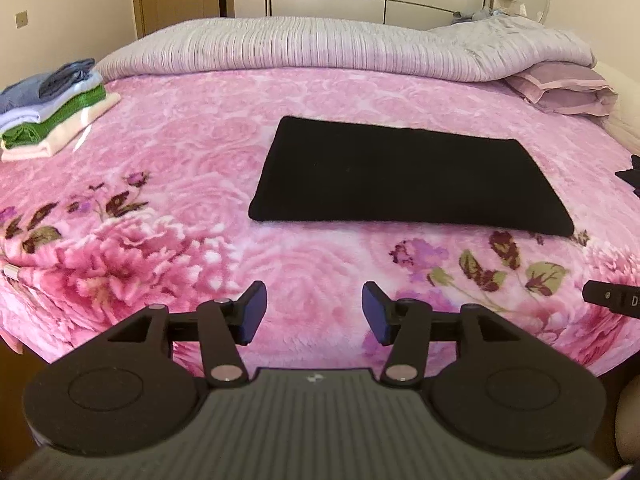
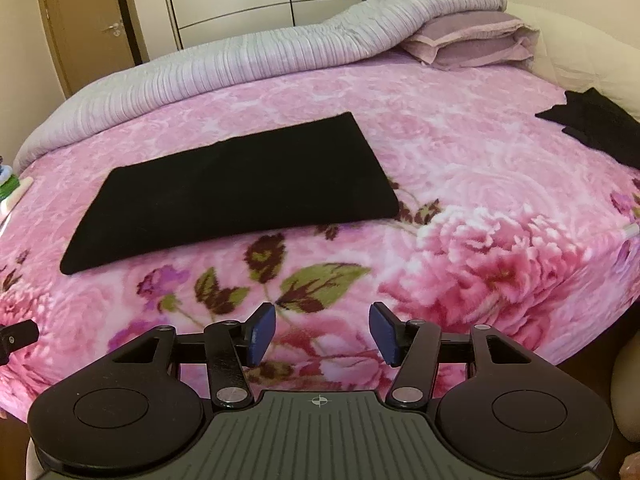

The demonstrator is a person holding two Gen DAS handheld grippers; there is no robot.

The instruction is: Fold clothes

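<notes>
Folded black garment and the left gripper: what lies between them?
Only bare pink floral blanket. In the left wrist view, nothing sits between the open left gripper and the folded black garment.

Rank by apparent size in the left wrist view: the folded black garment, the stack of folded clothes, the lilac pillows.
1. Folded black garment, clearly largest.
2. Stack of folded clothes and lilac pillows look alike; both are cut off or distorted at the edges, so unranked.
</notes>
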